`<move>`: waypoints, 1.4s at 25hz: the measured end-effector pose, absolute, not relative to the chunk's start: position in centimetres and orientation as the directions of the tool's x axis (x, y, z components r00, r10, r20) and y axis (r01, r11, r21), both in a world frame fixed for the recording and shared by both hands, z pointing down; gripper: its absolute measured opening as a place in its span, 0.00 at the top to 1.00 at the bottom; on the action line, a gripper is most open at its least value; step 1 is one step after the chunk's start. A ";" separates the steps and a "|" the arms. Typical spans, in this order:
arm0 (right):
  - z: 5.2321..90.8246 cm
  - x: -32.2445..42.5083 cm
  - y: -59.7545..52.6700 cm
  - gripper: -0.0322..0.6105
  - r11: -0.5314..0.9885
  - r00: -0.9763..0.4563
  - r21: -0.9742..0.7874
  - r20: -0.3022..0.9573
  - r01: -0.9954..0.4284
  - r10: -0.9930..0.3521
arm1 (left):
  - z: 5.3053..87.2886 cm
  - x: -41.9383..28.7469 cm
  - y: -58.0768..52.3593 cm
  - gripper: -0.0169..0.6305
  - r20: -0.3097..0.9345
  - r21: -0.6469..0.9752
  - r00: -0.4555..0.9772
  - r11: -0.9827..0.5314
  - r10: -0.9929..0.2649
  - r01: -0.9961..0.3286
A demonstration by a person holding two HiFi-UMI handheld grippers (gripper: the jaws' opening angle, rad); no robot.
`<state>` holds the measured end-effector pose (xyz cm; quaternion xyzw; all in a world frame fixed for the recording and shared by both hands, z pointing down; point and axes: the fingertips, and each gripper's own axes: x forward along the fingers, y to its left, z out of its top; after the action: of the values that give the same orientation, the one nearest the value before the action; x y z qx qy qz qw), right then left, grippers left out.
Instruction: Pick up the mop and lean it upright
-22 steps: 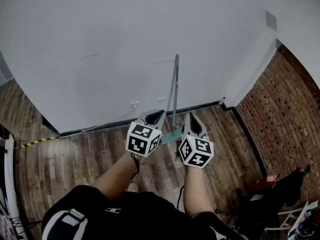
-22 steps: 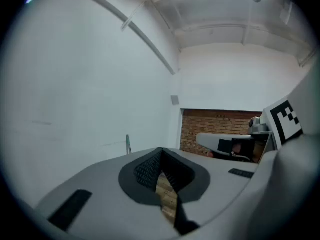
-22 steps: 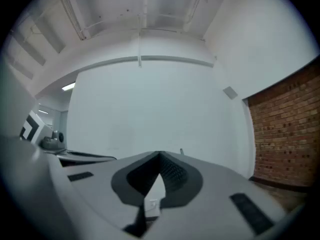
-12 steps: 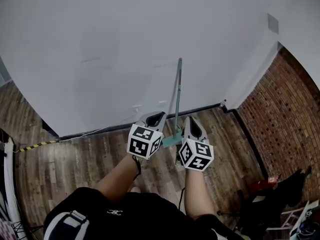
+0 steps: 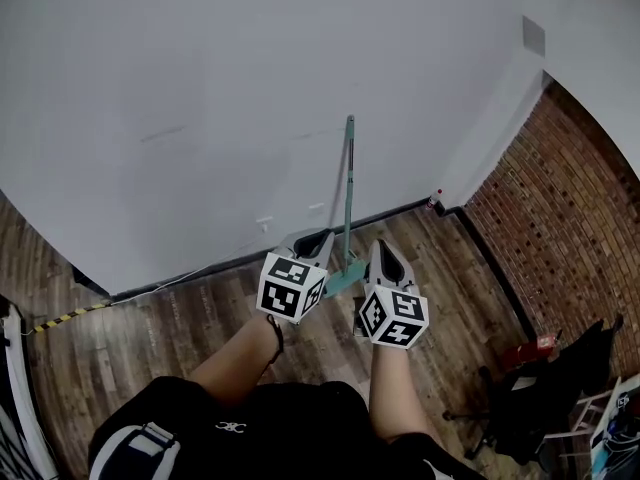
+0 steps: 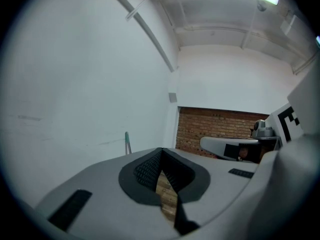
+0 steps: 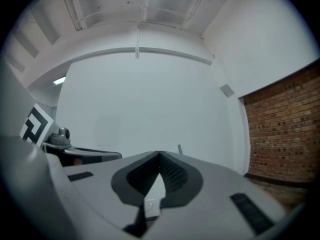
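Your left gripper (image 6: pixel 161 153) has its jaws pressed together at the tips, with nothing between them; only floor planks show through the slot behind the tips. Your right gripper (image 7: pixel 160 157) is closed the same way and is also empty. In the head view the two sit side by side, the left at 9 o'clock of the right, both pointing toward 12 o'clock at the wall and close to level.

Between them, just past their tips, lies the teal head of the mop (image 5: pixel 347 193). Its handle rises toward 12 o'clock and leans upright against the white wall (image 5: pixel 180 108), with the head on the wooden floor (image 5: pixel 150 323) at the wall's foot. Parts of the head are hidden behind the grippers, so you cannot tell from here whether either one touches it. Each gripper view shows only the handle's top poking up beyond the jaws.

At 3 o'clock a brick wall (image 5: pixel 565 198) meets the white one at a corner.

Compared with the earlier head views, little differs. The mop leans in the same spot. Both grippers are closed and empty as before, and they sit a touch lower in frame, with the whole view shifted slightly.
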<state>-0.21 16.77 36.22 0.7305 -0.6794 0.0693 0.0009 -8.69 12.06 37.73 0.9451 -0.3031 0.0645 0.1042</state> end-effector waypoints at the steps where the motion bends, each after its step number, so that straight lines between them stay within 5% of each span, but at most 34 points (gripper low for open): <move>1: 36.5 -0.2 16.6 0.94 -0.082 0.072 -0.092 0.109 -0.992 -0.991 | 38.0 -8.7 11.8 0.98 0.192 0.162 0.809 -0.796 -0.555 -0.584; 12: 37.8 3.9 11.8 0.94 -0.076 0.063 -0.105 0.122 -0.992 -0.991 | 39.6 -3.6 7.2 0.98 0.236 0.143 0.816 -0.811 -0.529 -0.567; 35: 39.0 19.0 -5.9 0.94 0.135 -0.164 -0.196 0.143 -0.971 -0.976 | 41.1 9.8 -6.9 0.98 0.318 0.118 0.663 -0.666 -0.677 -0.737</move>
<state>19.01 -5.94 38.99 0.6464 -0.7531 0.1219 -0.0096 9.83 -6.92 41.08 0.9041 -0.3910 0.1244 0.1193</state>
